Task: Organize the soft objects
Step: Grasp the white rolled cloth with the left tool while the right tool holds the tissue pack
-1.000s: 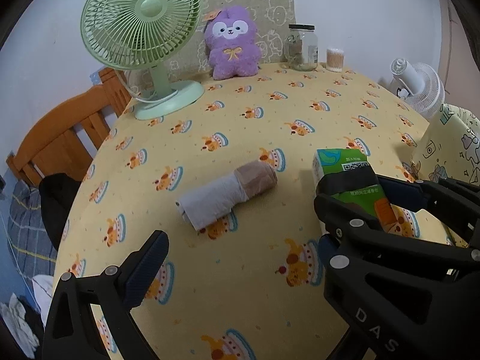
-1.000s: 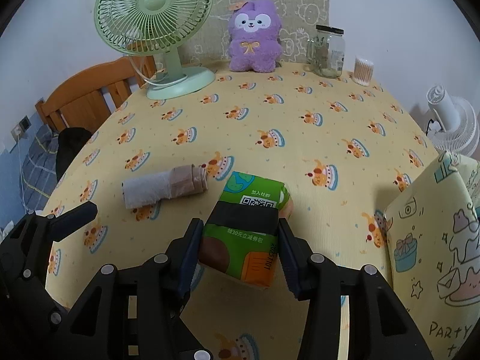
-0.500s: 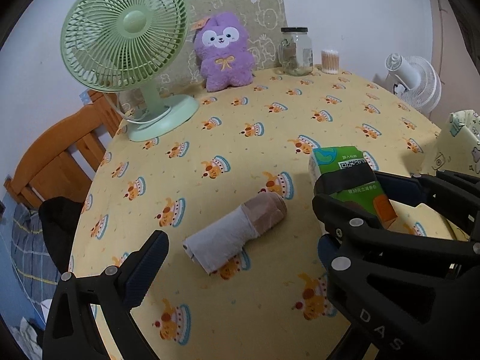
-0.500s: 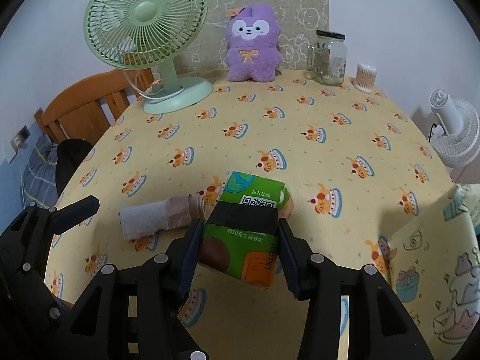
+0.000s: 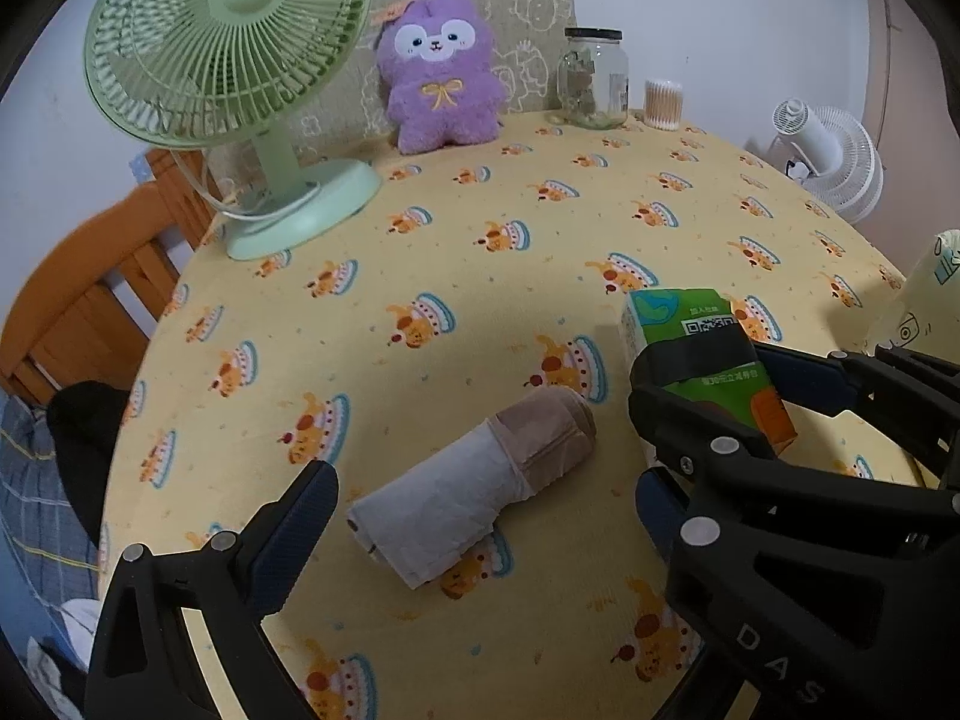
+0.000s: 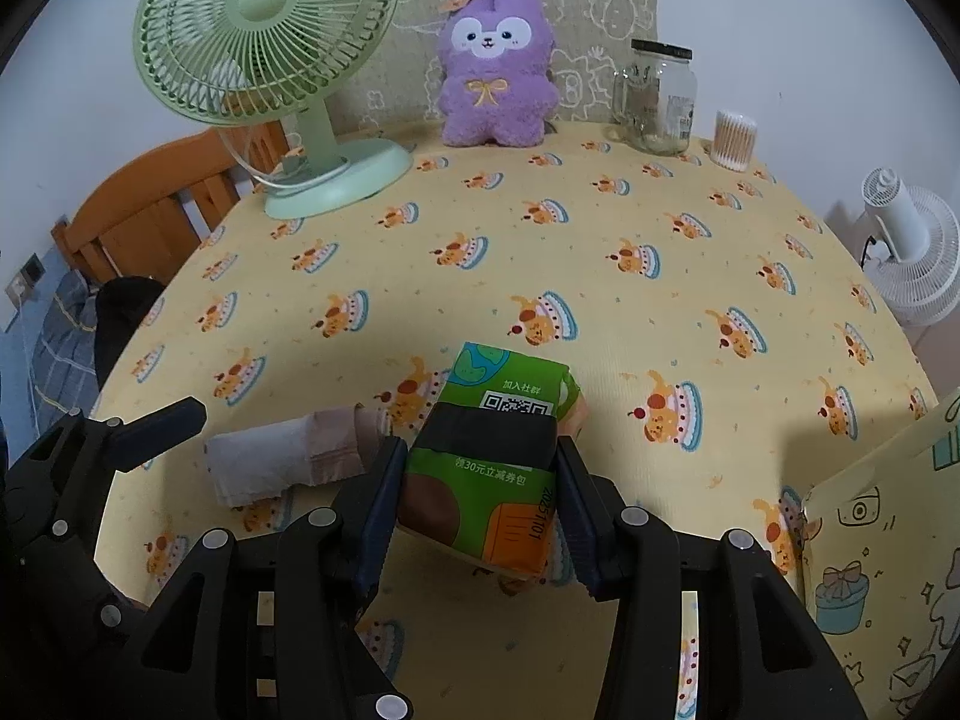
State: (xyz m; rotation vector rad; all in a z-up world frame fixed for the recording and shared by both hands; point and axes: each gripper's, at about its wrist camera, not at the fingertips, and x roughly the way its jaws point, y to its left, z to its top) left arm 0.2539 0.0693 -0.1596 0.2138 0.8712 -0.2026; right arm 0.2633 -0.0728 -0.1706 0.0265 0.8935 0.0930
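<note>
My right gripper is shut on a green tissue pack and holds it just above the yellow tablecloth; the pack also shows in the left wrist view. A rolled grey-and-tan cloth lies on the table just ahead of my left gripper, which is open and empty. The roll also shows left of the pack in the right wrist view. A purple plush toy sits upright at the table's far edge.
A green desk fan stands at the back left. A glass jar and a cotton swab tub stand at the back right. A patterned gift bag stands at the near right. A wooden chair is left of the table.
Both grippers have pulled back toward the table's near edge, the right one carrying the tissue pack. The cloth roll now lies closer to my left gripper.
</note>
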